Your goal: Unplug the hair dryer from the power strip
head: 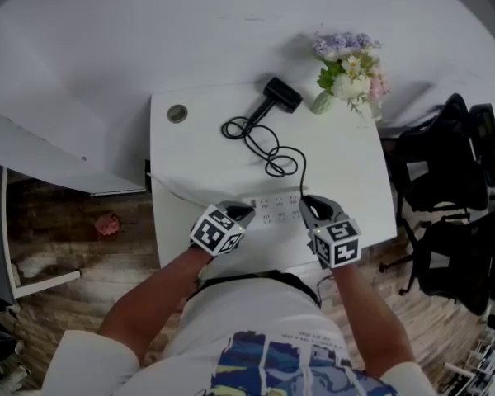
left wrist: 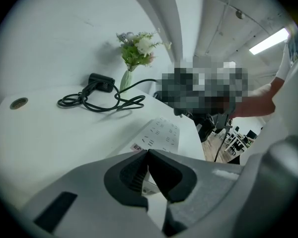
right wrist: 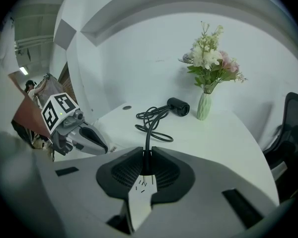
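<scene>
Our left tool, clenched on nothing, rests its tip on the left end of the power strip at the counter's near edge. Our right tool grasps the black plug at the strip's right end. Its cord loops back to the hair dryer, which lies beside the flower vase.

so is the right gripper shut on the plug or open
Shut on the plug: in the right gripper view both pads press its black sides, just above the white power strip.
</scene>
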`<state>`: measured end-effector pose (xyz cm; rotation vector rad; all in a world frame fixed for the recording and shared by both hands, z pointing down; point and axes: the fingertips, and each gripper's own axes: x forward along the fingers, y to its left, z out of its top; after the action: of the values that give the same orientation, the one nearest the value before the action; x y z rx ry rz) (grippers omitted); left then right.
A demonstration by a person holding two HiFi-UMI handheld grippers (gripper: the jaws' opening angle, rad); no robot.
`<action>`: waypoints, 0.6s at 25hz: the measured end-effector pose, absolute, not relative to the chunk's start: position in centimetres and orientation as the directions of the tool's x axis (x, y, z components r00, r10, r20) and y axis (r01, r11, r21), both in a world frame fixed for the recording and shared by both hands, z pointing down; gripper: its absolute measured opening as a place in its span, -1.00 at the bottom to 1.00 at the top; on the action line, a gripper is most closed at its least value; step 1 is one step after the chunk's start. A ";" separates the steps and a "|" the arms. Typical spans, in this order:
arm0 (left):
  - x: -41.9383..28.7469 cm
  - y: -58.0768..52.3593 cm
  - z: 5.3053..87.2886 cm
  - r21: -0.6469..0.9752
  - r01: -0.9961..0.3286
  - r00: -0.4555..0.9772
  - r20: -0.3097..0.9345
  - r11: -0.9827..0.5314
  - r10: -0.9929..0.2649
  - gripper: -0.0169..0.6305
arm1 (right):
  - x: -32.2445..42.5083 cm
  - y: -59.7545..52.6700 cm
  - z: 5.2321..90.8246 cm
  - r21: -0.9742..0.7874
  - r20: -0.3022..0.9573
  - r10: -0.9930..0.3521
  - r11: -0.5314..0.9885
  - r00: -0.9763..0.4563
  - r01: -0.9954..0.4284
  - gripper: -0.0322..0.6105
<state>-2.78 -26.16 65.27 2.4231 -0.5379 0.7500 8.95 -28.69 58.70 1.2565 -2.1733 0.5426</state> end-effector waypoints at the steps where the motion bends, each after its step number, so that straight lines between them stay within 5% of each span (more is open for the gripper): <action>1: -2.8 -26.3 65.1 0.382 -0.523 0.765 0.604 -0.762 -0.222 -0.93 | 9.2 -28.6 58.7 -0.068 0.650 -0.643 0.482 -0.405 -0.874 -0.74; 15: -2.0 -23.9 58.2 0.511 -0.605 0.792 0.464 -0.611 -0.396 -0.93 | 11.8 -27.3 57.8 -0.119 0.625 -0.578 0.595 -0.526 -0.795 -0.75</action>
<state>-2.01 -23.90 58.24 2.3029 -0.7370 0.4022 11.84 -27.32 57.79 1.0860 -2.2885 0.5365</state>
